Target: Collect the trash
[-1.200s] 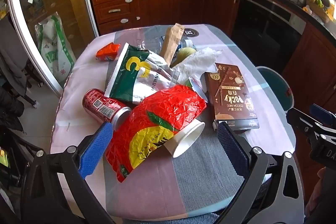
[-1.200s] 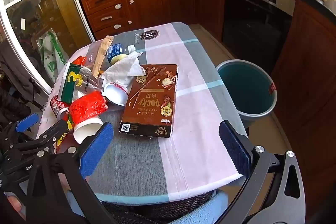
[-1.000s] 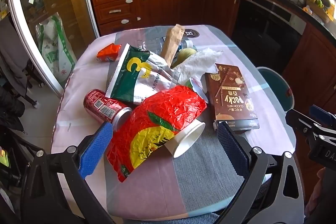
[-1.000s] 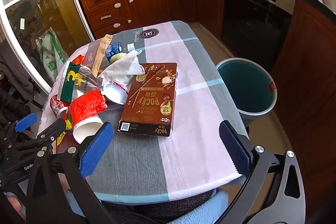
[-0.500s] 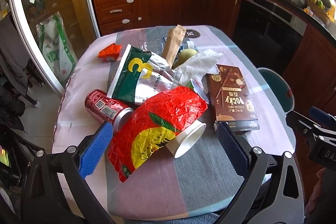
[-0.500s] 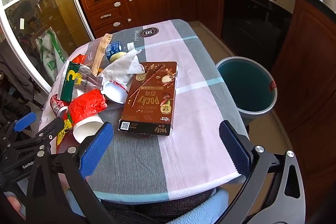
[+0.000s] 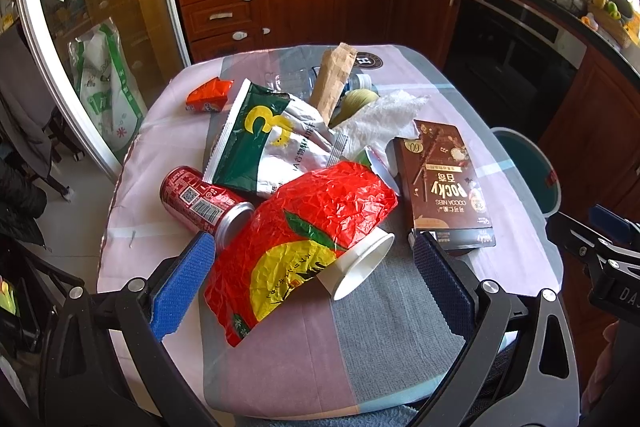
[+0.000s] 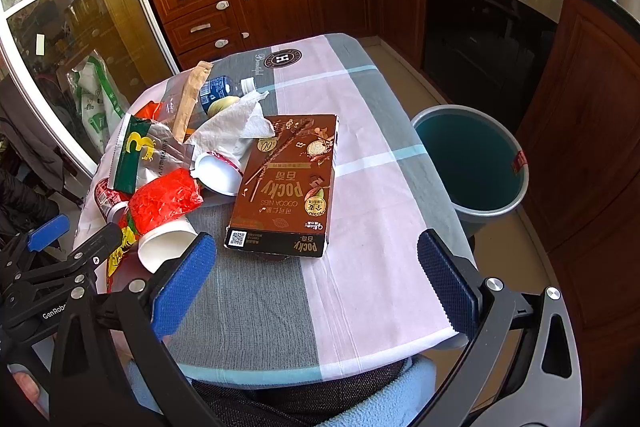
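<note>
Trash lies heaped toward the left edge of the table (image 8: 352,155), none of it yet collected: a red wrapper (image 7: 308,223) draped over a white cup (image 7: 360,263) lying on its side, a red can (image 7: 200,203) on its side touching the wrapper, a green-and-silver bag (image 7: 264,139) behind them, a crumpled tissue (image 7: 380,123), a brown paper sleeve (image 7: 332,83) leaning over a bottle (image 8: 220,89), and a small orange packet (image 7: 208,95) apart near the far left corner. A Pocky box (image 8: 284,187) lies flat near the table's middle, its near end just ahead of your right gripper (image 8: 316,283). You hold both tools above the near edge with jaws spread wide and empty; your left gripper (image 7: 316,279) frames the wrapper and cup, which look like its likeliest first pick. The bin (image 8: 472,163) stands open on the floor just off the right edge, within reach of your right side, so the box seems the natural load for that hand. The wrapper will likely crumple and may drag the cup with it.
</note>
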`<state>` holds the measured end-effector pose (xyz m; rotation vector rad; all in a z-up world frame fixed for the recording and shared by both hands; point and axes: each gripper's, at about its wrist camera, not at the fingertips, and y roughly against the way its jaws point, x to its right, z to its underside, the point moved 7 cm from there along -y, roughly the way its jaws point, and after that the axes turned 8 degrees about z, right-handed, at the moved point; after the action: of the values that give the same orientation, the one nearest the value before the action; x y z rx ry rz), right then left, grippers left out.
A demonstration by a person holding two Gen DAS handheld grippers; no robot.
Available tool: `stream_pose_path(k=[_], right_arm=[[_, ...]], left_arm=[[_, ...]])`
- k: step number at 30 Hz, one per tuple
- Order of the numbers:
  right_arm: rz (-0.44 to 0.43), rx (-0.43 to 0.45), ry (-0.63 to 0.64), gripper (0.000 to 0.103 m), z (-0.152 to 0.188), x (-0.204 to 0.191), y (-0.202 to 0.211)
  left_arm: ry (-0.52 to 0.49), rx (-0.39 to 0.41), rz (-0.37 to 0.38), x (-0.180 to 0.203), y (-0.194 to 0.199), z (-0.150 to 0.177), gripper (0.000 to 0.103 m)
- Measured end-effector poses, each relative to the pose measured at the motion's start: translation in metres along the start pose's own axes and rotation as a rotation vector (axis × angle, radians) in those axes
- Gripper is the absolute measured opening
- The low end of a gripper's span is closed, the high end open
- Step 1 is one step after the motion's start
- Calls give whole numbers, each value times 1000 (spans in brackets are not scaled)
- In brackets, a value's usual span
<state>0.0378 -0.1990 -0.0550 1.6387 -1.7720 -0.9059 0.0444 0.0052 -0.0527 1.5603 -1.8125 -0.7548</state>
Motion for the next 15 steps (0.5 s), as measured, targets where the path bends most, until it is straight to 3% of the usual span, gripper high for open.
stream_pose_path(k=[15], right_arm=[[2,-12,3,97,3,-2,-2]], left_arm=[[4,-8,5,-1,-3,3,99]])
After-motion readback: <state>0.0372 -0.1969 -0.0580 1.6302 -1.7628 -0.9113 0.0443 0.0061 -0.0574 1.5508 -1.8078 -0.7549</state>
